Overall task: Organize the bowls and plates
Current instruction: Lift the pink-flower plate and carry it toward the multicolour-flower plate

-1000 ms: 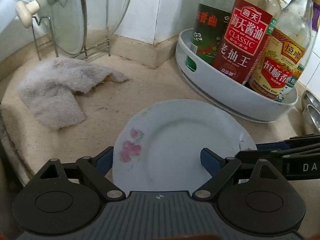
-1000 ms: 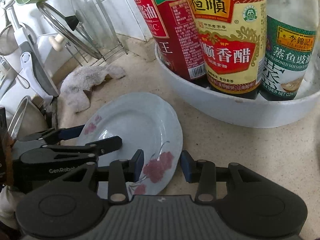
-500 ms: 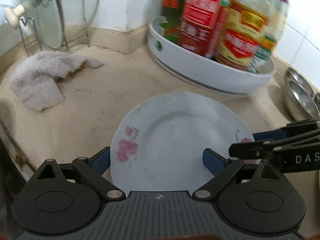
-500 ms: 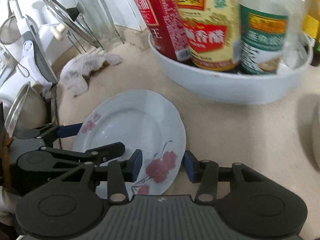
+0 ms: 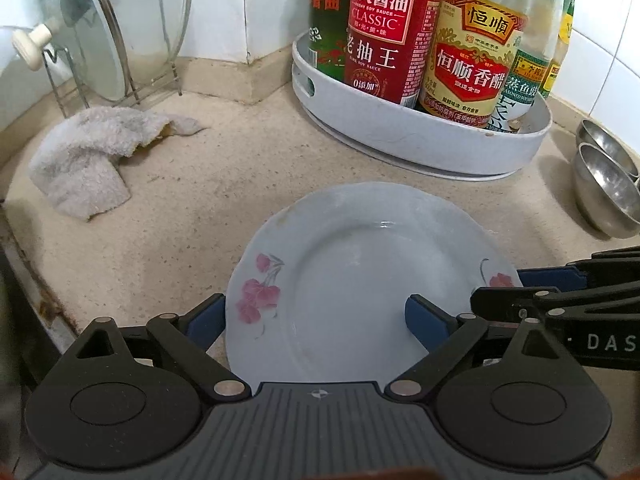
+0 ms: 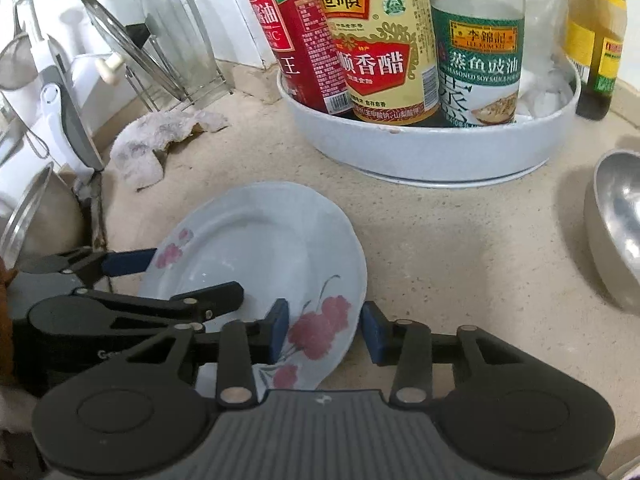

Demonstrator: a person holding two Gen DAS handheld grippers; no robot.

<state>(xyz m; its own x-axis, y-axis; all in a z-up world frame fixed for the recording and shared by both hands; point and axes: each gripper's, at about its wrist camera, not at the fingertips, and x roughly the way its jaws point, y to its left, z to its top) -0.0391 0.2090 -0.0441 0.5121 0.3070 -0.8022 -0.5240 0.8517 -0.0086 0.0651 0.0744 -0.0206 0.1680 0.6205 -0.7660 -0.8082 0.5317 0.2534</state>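
Note:
A white plate with pink flowers [image 5: 360,276] lies on the beige counter; it also shows in the right wrist view [image 6: 256,252]. My left gripper [image 5: 316,320] is open, its fingers straddling the plate's near left rim. My right gripper [image 6: 324,332] is open, its fingers either side of the plate's right rim over the flower print. Neither clamps it. Steel bowls [image 5: 604,188] sit nested at the right; one shows in the right wrist view [image 6: 616,228].
A white round tray [image 5: 420,140] of sauce bottles [image 5: 380,28] stands behind the plate. A crumpled rag [image 5: 92,156] lies left. Glass lids in a wire rack [image 5: 112,40] stand at the back left. The counter edge runs along the left.
Both grippers and the plate have shifted right and back from the tray; the steel bowls have come into view. Both grippers stay open around the plate's rim.

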